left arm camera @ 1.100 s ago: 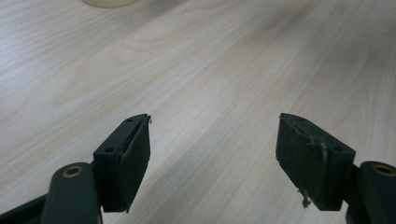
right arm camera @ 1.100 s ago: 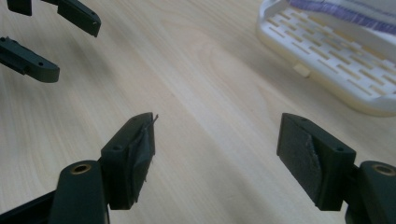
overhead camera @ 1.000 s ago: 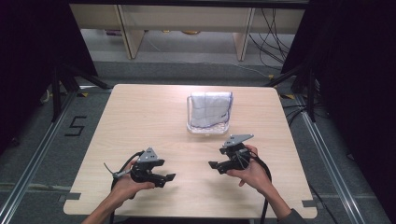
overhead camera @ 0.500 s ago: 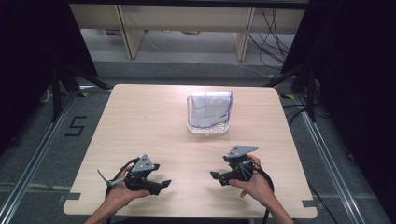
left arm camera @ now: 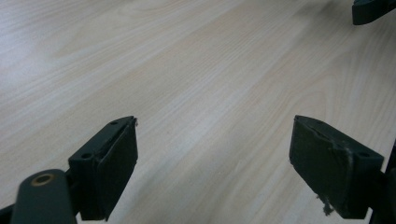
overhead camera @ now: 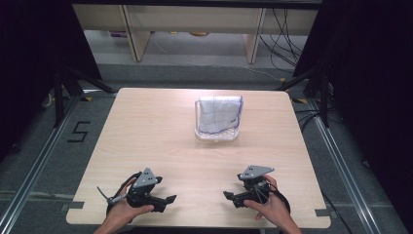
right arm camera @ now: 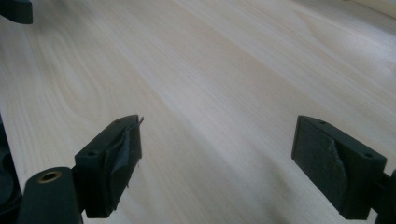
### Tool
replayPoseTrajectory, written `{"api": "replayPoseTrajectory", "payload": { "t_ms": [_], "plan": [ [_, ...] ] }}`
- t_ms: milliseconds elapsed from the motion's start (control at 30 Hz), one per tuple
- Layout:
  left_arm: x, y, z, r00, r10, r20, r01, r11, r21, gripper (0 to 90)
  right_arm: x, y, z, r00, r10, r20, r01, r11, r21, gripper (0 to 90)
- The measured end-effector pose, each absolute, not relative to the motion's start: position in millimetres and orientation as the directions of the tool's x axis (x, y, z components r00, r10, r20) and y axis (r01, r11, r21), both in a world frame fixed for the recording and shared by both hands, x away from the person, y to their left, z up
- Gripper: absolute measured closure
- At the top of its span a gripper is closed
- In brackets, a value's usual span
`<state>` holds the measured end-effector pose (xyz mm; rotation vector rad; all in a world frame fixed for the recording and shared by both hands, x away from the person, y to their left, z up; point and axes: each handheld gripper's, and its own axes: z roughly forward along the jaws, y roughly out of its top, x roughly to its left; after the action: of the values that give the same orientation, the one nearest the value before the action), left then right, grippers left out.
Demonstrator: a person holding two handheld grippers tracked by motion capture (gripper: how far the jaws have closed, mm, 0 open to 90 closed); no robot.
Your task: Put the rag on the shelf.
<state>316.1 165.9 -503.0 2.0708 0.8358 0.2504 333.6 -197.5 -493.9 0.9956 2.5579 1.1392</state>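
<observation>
Left gripper: lower left, fingers just opened wide, empty.
Right gripper: lower right, likewise.
Cloth: centre, apparently folded in tray; hands had drawn back, suggesting work finished.

left gripper, right gripper, jaws just opened wide, empty

A pale wood-grain tabletop stands on a grey floor, where a black "5" is marked at the left. Metal rails run along both sides. Beyond the far edge stand light wooden furniture legs and loose black cables — dark curtains close off left and right. Light falls brightest at the back.
</observation>
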Motion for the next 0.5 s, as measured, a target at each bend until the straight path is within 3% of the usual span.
{"api": "replayPoseTrajectory", "payload": {
  "t_ms": [500],
  "plan": [
    [310.4,164.3,-505.9,0.762,0.640,-0.098,0.458,-0.425,0.781,15.1,329.8,-196.6,-493.9,-0.772,0.630,0.090,0.493,0.502,0.711,16.8]
  ]
}}
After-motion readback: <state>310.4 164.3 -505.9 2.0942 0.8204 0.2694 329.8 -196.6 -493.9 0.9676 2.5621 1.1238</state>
